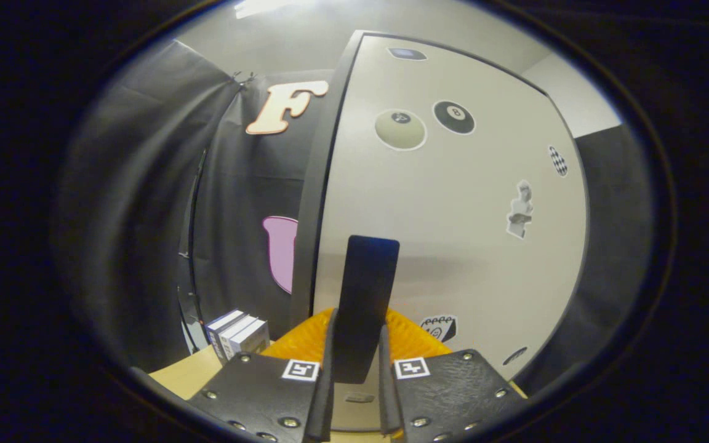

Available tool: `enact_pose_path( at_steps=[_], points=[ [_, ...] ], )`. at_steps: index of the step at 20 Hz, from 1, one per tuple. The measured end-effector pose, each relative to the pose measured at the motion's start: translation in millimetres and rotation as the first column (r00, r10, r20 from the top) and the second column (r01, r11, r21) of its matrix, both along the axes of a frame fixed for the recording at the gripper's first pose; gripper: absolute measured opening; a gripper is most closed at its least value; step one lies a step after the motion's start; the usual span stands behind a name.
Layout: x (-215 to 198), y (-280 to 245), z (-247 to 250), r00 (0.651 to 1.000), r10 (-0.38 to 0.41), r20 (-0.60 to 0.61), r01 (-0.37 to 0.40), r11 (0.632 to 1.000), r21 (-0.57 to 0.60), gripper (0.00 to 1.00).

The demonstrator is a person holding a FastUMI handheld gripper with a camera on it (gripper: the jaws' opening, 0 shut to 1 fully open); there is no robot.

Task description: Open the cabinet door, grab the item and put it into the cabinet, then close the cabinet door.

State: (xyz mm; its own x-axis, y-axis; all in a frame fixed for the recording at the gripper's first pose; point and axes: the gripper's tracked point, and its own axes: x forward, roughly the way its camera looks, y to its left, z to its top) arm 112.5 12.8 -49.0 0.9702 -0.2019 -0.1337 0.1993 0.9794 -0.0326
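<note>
Holding a flat dark item (364,301) upright, the hand-held gripper (356,357) is clenched on it, both fingers pressing its lower sides. Item's long axis runs straight up from the fingers. The cabinet door (453,221) stands directly beyond the item, apparently shut, its dark edge just left of it. Small boxes (237,335) sit on the tabletop (185,375), left of the door.

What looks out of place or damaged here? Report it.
Nothing stands out. The gripper has its jaws closed on the dark handle of the cabinet door; the small boxes stand upright on the table.
</note>
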Motion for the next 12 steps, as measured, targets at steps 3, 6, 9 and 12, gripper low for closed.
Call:
enact_pose_path(
  at_steps=[3, 6, 9, 12],
  points=[
    [0.6, -0.6, -2.1, 1.0, 0.001, -0.012, -0.001, 1.0, 0.022, 0.24],
    [2.9, -1.5, -2.8, 1.0, 0.009, -0.012, -0.009, 0.999, 0.039, 0.16],
    [-0.7, 0.3, -3.1, 1.0, 0.02, -0.023, -0.02, 0.999, 0.03, 0.15],
    [-2.6, 0.8, -3.3, 0.999, 0.032, -0.03, -0.031, 0.999, 0.034, 0.16]
  ],
)
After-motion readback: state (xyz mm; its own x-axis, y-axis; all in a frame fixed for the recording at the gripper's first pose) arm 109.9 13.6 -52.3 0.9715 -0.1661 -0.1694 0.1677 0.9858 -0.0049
